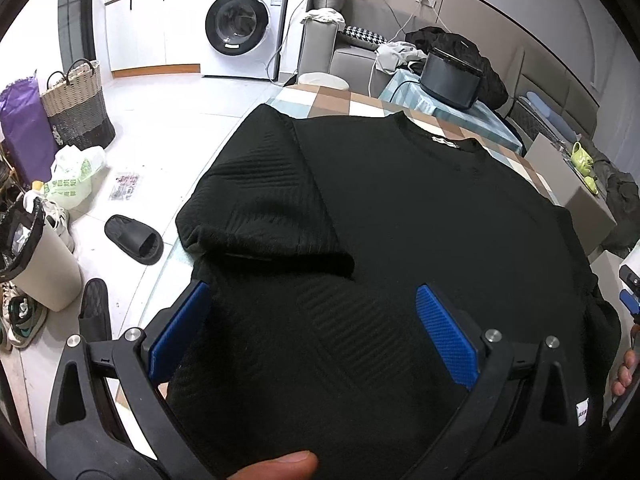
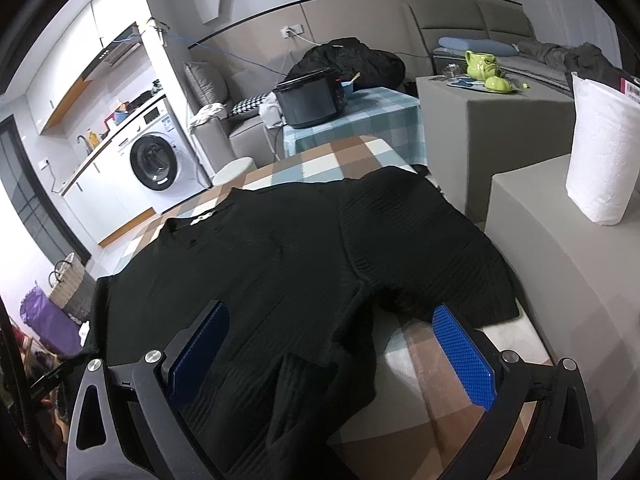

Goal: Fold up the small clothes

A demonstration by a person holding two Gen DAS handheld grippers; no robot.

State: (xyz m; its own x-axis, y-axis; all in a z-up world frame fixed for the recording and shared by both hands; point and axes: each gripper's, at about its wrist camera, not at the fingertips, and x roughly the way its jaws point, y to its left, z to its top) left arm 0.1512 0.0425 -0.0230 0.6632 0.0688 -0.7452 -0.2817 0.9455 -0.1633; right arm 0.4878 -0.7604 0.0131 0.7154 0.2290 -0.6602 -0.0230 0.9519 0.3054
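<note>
A black ribbed shirt (image 1: 420, 208) is lying spread over a checked tablecloth (image 1: 360, 100), its collar pointing away from both cameras and a small white label (image 1: 445, 141) showing at the neck. In the left wrist view the left sleeve (image 1: 264, 204) is lying folded inward across the body of the shirt.

The left gripper (image 1: 312, 328) is hovering at the near hem, its two blue pads (image 1: 448, 340) standing wide apart with the fabric lying between and beneath them; whether the pads are touching the cloth is not clear. A thumb (image 1: 280, 464) is showing at the bottom edge of that view.

The right gripper (image 2: 332, 356) is also standing spread, its pads (image 2: 464, 356) well apart. The shirt's near corner is lying between them toward the left pad, while bare tablecloth is showing beside the right pad. The right sleeve (image 2: 440, 264) is lying flat out to the side, just ahead of that pad.

Beyond the table, a washing machine (image 1: 240, 24) is standing against the far wall, a dark cooker (image 2: 310, 102) is sitting on another checked cloth, and a roll of paper towels (image 2: 600, 148) is standing upright on a grey block to the right.
</note>
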